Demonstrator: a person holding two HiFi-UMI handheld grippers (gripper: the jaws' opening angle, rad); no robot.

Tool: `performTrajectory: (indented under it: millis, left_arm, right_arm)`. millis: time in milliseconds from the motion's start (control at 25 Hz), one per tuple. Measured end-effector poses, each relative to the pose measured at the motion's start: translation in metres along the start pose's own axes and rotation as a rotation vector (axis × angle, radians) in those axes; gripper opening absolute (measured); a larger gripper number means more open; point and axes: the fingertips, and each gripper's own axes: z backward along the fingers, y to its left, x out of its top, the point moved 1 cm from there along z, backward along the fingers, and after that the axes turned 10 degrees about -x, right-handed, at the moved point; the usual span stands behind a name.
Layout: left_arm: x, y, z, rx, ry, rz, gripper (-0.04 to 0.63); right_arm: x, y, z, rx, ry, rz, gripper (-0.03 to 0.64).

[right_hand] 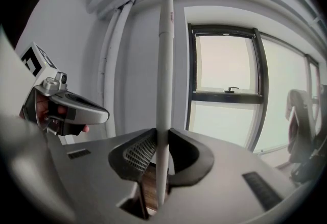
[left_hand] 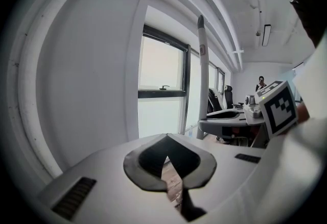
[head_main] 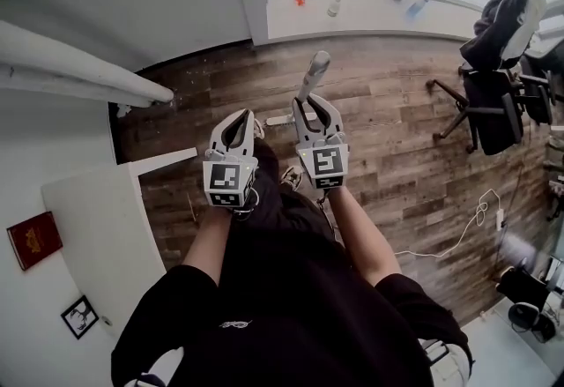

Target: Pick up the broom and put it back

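Gripping broom shaft upright in right hand-held gripper, over the floor. Left hand-held gripper clenched, empty. Shaft likely light, stiff, smooth, maybe slippery; best held squarely, mid-shaft.

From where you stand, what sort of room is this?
Most likely an office: swivel chairs stand along the wall, there are large windows, and a cable trails across the wood-plank floor.
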Motion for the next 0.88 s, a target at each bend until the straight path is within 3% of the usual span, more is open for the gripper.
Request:
performTrajectory:
  millis: [280,880]
  left_arm:
    - [-0.050,0.039,-0.026,0.001,0.062,0.078,0.000]
    - [-0.075,0.140,-0.075,0.040,0.094,0.058,0.000]
  right_arm:
    - [-0.040,0.008,-0.034,-0.017,0.092,-0.021,0.089]
    - [-0.106,0.026,-0.159,0.018,0.247,-0.016,0.091]
